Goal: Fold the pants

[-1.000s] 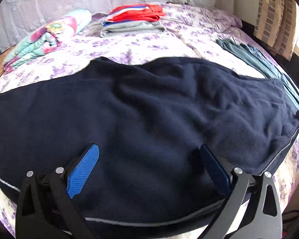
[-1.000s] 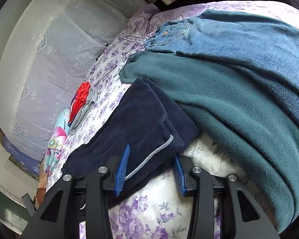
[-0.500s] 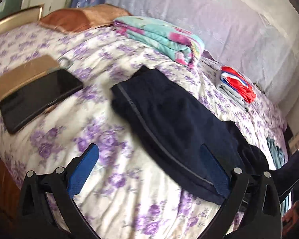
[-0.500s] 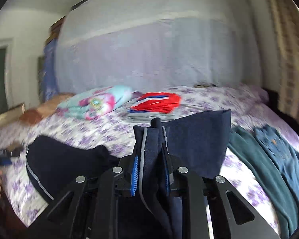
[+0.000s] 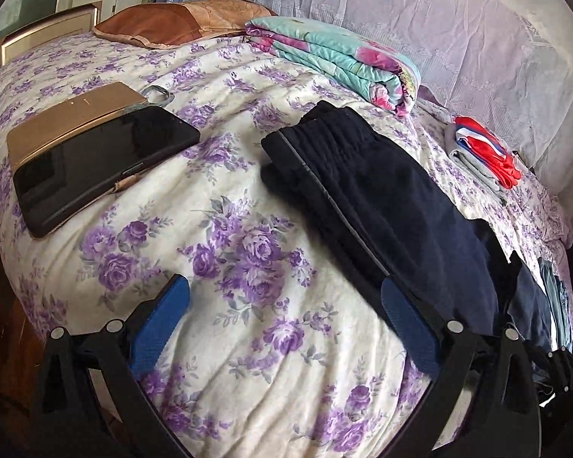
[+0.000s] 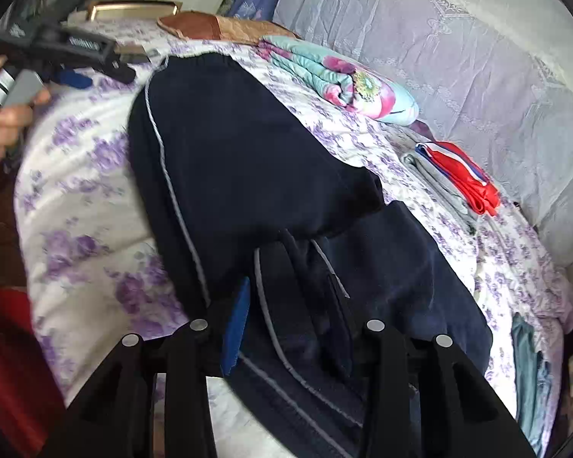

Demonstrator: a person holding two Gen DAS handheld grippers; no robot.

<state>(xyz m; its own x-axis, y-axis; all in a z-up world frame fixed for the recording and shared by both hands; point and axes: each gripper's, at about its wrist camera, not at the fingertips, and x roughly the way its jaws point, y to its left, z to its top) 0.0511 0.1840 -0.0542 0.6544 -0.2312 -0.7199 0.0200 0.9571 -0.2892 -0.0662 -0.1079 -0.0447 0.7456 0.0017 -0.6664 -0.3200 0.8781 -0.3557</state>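
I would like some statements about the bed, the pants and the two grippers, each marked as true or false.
1. The right gripper is shut on the navy pants. True.
2. The left gripper grips the pants. False: it is open over the floral bedspread, holding nothing.
3. A dark tablet lies on the bedspread. True.
4. The red garment lies on top of the navy pants. False: it sits on a grey folded stack apart from them.
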